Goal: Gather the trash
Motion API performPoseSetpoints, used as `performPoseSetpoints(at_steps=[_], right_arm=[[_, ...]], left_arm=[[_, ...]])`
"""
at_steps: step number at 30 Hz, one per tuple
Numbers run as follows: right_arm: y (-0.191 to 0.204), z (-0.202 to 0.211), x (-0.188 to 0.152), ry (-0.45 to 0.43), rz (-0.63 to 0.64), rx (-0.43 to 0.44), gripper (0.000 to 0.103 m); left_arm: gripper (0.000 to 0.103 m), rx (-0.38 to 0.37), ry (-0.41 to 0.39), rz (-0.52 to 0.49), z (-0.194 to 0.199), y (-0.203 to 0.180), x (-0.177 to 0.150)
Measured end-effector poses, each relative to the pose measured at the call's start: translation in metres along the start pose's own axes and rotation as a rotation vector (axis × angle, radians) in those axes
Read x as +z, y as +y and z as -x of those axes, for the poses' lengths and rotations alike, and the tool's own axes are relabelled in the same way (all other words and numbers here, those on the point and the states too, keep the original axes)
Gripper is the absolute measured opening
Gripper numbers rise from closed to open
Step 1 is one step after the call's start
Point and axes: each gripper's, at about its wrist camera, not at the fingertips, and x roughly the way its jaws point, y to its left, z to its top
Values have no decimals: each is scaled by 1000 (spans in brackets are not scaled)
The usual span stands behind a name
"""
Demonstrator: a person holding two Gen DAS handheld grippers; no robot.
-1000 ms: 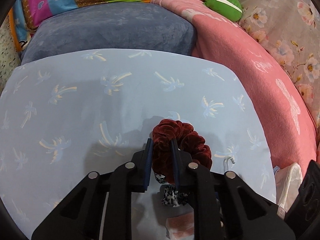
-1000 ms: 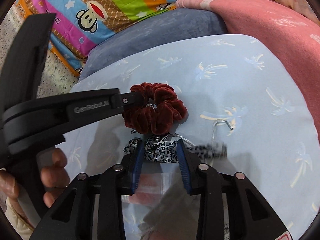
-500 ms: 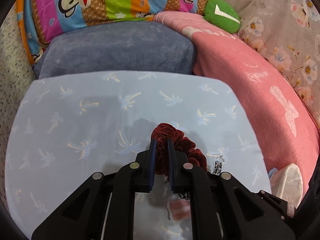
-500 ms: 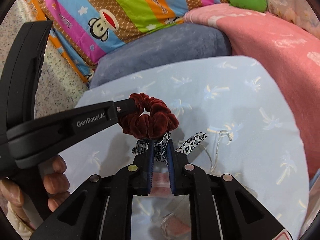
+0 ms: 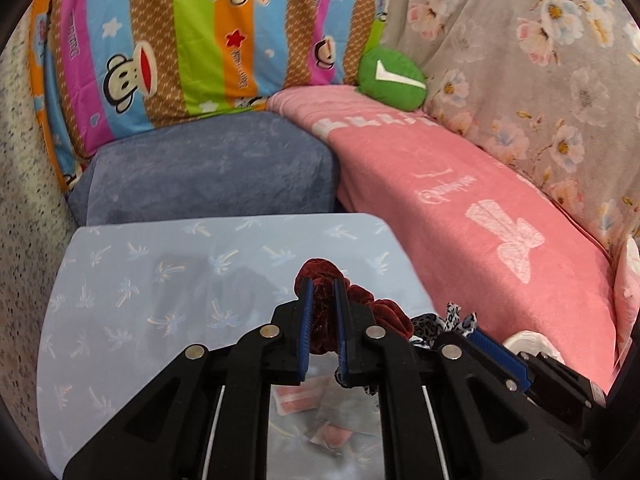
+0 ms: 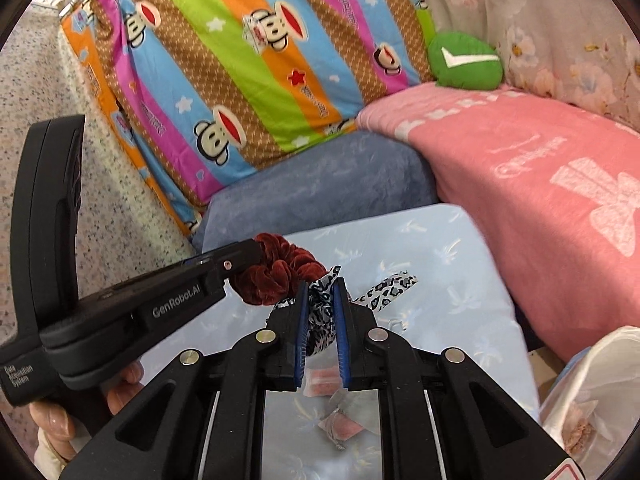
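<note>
I see a white plastic bag [image 6: 592, 396] at near right with pinkish scraps inside. My left gripper [image 5: 320, 292] pinches the ruffled dark red velvet scrunchie [image 5: 320, 320]; my right gripper [image 6: 319, 292] pinches the leopard-print scrunchie [image 6: 320, 316], both raised over the pale blue table [image 6: 460, 280].

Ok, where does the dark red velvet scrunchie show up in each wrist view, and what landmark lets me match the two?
Left wrist: the dark red scrunchie sits low centre, pinched between the left gripper fingers, above the pale blue cloth.
Right wrist: the scrunchie is left of centre, held at the tip of the left gripper coming in from the left.
Shared landmark: the green cushion with a white tick, upper right in both.
</note>
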Motion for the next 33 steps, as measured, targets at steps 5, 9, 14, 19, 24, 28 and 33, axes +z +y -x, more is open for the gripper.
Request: performPoseSetpoints(at_steps=[5,9,14,19,24,28,33], right_arm=[[-11,41,4,-55,-13,-21,11],[-25,69,5,-91,-29,-45,11],[-44,98,-1,-119,-57,-80,11],[-68,119,-13,-126,-96,-114,11],[-89,119,-29,-99,-145,-130,11],[-100,103,-40,-60,-172,-129,11],[-102,78,-49,-13,-182,-117,11]], left_arm=[[6,-32,-26,-39,18,-26,-1],[6,-66,-41,-71,30,-50,-4],[5,-110,-33,-98,36,-75,-11],[6,-141,31,-81,27,-78,-27],[40,-91,112,-65,3,-62,-55],[62,-29,151,-40,-17,-45,-74],[61,6,232,21,-53,-22,-86]])
